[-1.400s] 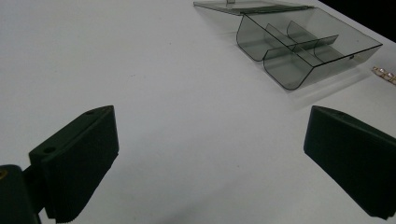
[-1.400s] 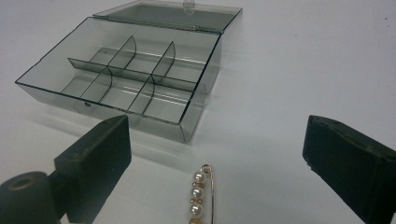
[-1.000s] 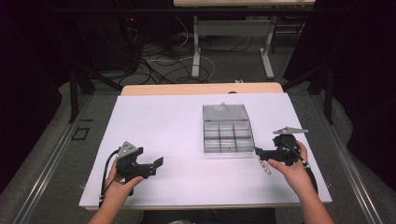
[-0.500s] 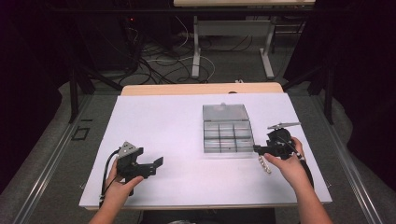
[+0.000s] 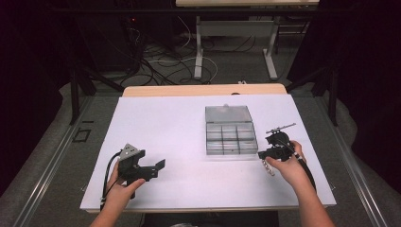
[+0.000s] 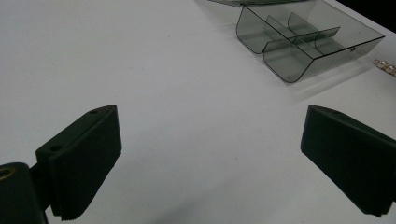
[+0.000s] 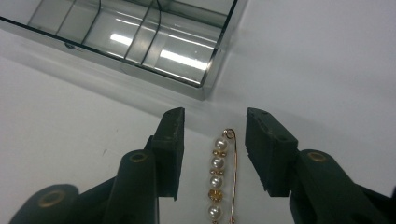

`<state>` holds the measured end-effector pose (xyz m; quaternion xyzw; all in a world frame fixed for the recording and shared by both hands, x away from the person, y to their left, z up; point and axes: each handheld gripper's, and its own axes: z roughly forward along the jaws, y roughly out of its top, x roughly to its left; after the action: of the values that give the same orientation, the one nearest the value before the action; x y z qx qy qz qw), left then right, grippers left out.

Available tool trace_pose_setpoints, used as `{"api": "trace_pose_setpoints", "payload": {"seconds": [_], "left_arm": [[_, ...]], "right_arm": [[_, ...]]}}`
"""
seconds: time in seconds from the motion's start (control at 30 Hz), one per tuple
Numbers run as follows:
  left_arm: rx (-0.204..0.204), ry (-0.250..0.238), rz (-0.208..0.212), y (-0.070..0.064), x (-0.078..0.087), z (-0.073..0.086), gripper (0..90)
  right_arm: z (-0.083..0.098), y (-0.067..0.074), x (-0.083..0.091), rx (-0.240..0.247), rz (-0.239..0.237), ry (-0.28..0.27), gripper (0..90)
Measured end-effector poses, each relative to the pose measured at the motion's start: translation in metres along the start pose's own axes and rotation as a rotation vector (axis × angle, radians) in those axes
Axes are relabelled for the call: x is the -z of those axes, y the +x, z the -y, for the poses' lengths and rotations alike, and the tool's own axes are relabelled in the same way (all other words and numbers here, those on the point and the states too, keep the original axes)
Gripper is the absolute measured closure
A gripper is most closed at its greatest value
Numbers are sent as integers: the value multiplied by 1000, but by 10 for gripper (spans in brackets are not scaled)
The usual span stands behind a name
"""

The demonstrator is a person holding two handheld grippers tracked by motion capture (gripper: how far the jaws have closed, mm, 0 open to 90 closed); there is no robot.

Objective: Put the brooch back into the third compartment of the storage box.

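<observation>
Pearl-and-gold brooch pin [image 7: 218,179], a slim gilt safety-pin bar strung with small white pearls and gold beads, lies flat on the white counter [image 5: 165,123] just beside the near right corner of a clear smoky plastic compartment box [image 5: 230,136], apart from it. The right gripper [image 7: 212,149] hovers over it, jaws open and straddling the pin without touching. It looks light, thin and easily bent, and likely to slide on the smooth surface; a hold across the pearl row at mid-length seems safest. In the right gripper view its long axis runs along the jaws, looped end towards the box. The left gripper [image 5: 149,169] rests well apart at the counter's left, jaws wide open, holding nothing.
</observation>
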<state>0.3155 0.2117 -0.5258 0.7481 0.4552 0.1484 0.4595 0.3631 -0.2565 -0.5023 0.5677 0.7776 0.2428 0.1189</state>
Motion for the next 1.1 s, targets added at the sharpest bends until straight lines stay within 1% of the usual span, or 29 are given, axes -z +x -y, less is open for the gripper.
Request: {"api": "trace_pose_setpoints", "payload": {"seconds": [0.07,0.1,0.17,0.2,0.27,0.3,0.47,0.5,0.57,0.6,0.67,0.77,0.8,0.9,0.93,1.07,1.1], "left_arm": [[1,1,1,0,0,0,53],[0,1,1,0,0,0,53],[-2,2,1,0,0,0,53],[-2,2,2,0,0,0,53],[-2,1,1,0,0,0,53],[-1,1,1,0,0,0,53],[-3,1,1,0,0,0,53],[-3,2,1,0,0,0,53],[-3,2,2,0,0,0,53],[-3,2,2,0,0,0,53],[-4,2,2,0,0,0,53],[-3,5,2,0,-1,0,53],[-3,5,2,0,-1,0,53],[-2,4,1,0,0,0,53],[-3,3,1,0,0,0,53],[-4,2,1,0,0,0,53],[-5,2,1,0,0,0,53]], "right_arm": [[2,0,-2,-25,-5,22,596],[4,-1,-4,-23,-7,24,617],[5,-1,-5,-22,0,24,625],[6,-2,-6,-38,-9,24,650],[7,-2,-6,-42,-12,23,663],[7,-3,-6,-49,-4,23,683],[9,-5,-8,-54,-4,22,714],[9,-6,-9,-60,0,23,732],[10,-6,-9,-66,3,21,734],[10,-7,-11,-82,-1,28,743],[11,-8,-12,-86,-11,35,750],[12,-8,-14,-85,-11,42,757],[11,-7,-15,-100,-13,60,760],[12,-9,-17,-87,-14,55,769],[12,-8,-18,-94,-14,57,777],[12,-9,-18,-96,-15,69,790],[12,-8,-19,-105,-10,67,791]]}}
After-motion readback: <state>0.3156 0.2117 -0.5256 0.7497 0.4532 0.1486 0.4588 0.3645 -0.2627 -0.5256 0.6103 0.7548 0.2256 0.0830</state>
